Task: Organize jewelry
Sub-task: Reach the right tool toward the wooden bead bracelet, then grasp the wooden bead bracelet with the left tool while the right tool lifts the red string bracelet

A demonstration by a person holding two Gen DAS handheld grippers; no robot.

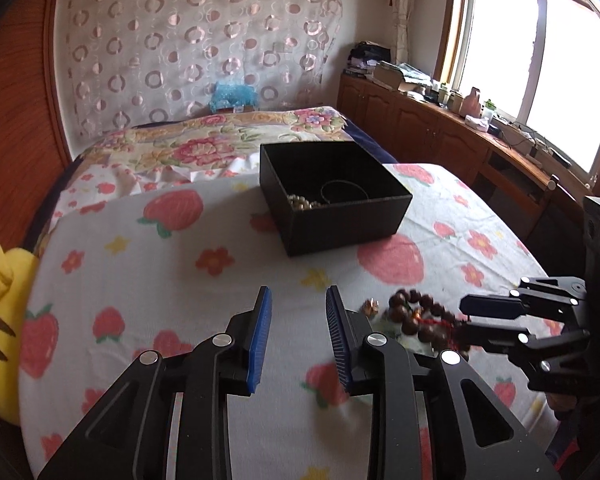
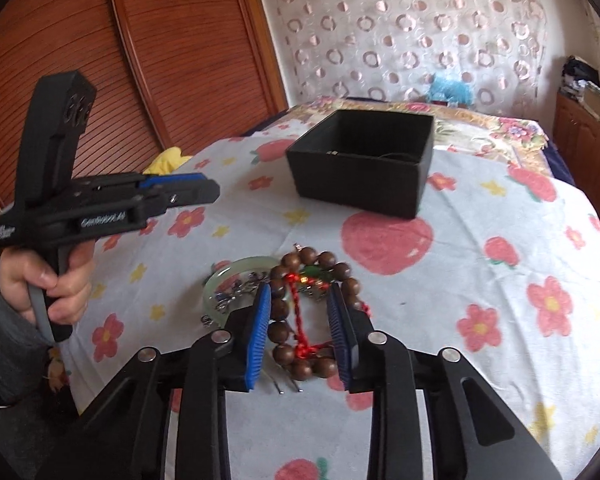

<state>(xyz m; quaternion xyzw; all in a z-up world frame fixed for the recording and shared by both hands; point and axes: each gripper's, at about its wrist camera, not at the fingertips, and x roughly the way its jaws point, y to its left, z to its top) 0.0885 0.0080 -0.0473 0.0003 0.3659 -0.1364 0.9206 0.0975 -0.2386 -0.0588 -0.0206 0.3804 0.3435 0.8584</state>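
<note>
A brown wooden bead bracelet [image 2: 280,332] with a red cord lies on the strawberry-print sheet [image 2: 480,280]. My right gripper [image 2: 298,288] stands over it, jaws apart: the left row of beads and the cord lie between the pads, and the right row runs under the right finger. In the left wrist view the bracelet [image 1: 412,316] sits at the right gripper's [image 1: 466,312] tips. A pale green bangle [image 2: 220,280] with small metal pieces [image 2: 236,296] lies just left of it. My left gripper [image 1: 298,292] hovers over bare sheet, open and empty. The black box [image 1: 332,216] holds pearl beads [image 1: 300,202] and a dark ring [image 1: 342,192].
The box [image 2: 360,184] stands beyond the jewelry pile. A person's hand [image 2: 60,292] holds the left gripper [image 2: 216,192] at the left. A yellow plush toy [image 1: 0,320] lies at the bed's left edge. Wooden cabinets [image 1: 440,128] with clutter run under the window.
</note>
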